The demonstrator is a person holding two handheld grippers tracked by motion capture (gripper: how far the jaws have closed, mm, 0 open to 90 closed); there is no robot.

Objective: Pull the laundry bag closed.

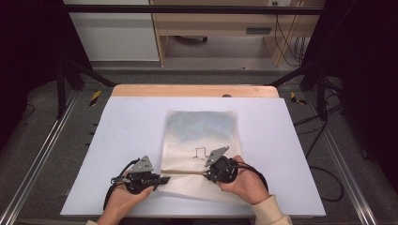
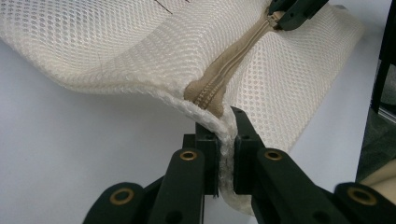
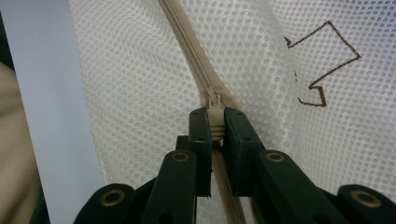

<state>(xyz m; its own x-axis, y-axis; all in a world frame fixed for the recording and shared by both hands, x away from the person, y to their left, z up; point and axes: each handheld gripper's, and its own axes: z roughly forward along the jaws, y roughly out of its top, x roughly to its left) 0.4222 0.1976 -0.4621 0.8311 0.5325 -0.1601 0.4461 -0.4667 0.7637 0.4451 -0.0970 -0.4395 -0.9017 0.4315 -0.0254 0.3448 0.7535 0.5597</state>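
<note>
A cream mesh bag point(image 1: 199, 140) lies flat on the white table point(image 1: 126, 126), with a beige zipper point(image 1: 185, 172) running across its near part. My left gripper point(image 1: 164, 179) is shut on the bag's left edge point(image 2: 224, 128) at the zipper's end point(image 2: 210, 95). My right gripper point(image 1: 205, 174) is shut on the zipper pull point(image 3: 215, 105), its jaws pinching the tab; it also shows far off in the left gripper view as the right gripper point(image 2: 289, 14). The zipper point(image 3: 191, 51) stretches away from the pull, closed. A brown stitched outline point(image 3: 327, 60) marks the mesh beside it.
A hand holds each gripper near the table's front edge. The bag's far half point(image 1: 202, 124) looks bluish grey. A wooden strip point(image 1: 195, 90) borders the table's far side. Black frame legs point(image 1: 61, 79) and cables point(image 1: 324, 154) stand on the floor around it.
</note>
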